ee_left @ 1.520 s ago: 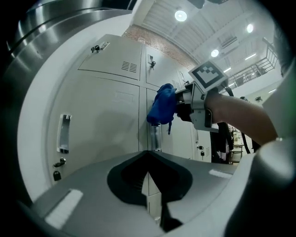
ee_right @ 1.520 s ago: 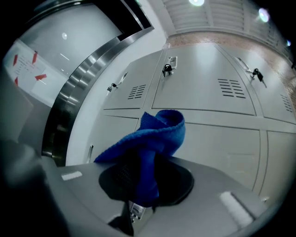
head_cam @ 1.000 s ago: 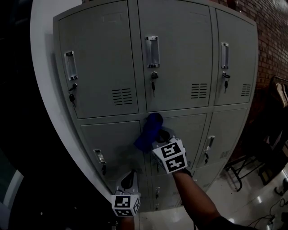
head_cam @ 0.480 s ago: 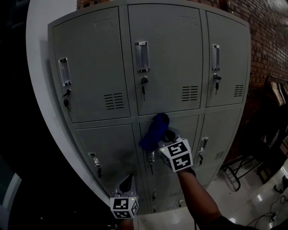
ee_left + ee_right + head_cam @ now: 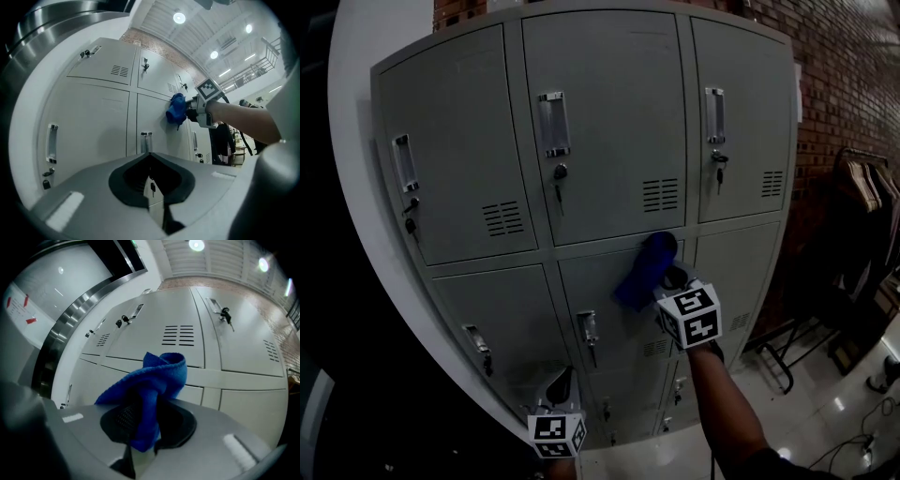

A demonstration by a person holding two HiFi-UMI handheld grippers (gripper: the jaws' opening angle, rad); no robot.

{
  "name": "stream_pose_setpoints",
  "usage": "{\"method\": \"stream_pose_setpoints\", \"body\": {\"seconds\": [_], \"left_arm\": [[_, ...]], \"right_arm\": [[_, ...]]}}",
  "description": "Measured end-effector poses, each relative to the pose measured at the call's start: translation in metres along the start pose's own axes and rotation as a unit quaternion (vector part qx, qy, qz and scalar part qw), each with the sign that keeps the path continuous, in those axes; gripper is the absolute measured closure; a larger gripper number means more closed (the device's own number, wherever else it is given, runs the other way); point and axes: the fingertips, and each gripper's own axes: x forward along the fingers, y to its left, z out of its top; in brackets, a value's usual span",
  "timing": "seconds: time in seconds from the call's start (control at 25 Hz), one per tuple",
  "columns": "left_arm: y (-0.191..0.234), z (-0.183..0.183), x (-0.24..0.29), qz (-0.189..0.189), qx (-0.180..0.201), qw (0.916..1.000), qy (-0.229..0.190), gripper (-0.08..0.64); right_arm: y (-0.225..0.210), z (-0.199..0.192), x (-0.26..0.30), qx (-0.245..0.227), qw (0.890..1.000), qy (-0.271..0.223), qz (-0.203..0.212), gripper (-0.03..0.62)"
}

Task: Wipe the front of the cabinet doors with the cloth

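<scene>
The cloth [image 5: 151, 380] is a soft, light blue rag, bunched and folded over. It should squash under pressure and drag rather than slide, so a firm pinch on its gathered middle suits it. The right gripper [image 5: 143, 430] has its fingers clamped on just that part, and the loose end looks to touch the cabinet [image 5: 609, 112] at the band between the upper and lower middle doors. The left gripper [image 5: 152, 187] hangs low, well apart, its fingers drawn together on nothing.
</scene>
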Motion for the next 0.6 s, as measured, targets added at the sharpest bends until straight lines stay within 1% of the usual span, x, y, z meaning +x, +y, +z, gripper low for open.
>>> {"method": "stream_pose_setpoints", "body": {"seconds": [0.16,0.28,0.52,0.6], "left_arm": [[-0.013,-0.001,0.005,-0.005,0.001,1.0,0.0,0.543],[-0.017,-0.002,0.007,-0.004,0.0,1.0,0.001,0.543],[-0.019,-0.009,0.006,0.003,-0.004,1.0,0.007,0.543],[-0.019,-0.011,0.006,0.005,-0.004,0.9999,0.008,0.543]], "right_arm": [[-0.026,-0.007,-0.01,0.001,1.0,0.003,-0.017,0.516],[-0.038,-0.01,-0.013,-0.006,1.0,0.004,-0.027,0.515],[-0.049,-0.014,-0.019,-0.018,0.999,0.015,-0.038,0.515],[-0.047,-0.012,-0.024,-0.018,0.999,0.01,-0.041,0.514]]}}
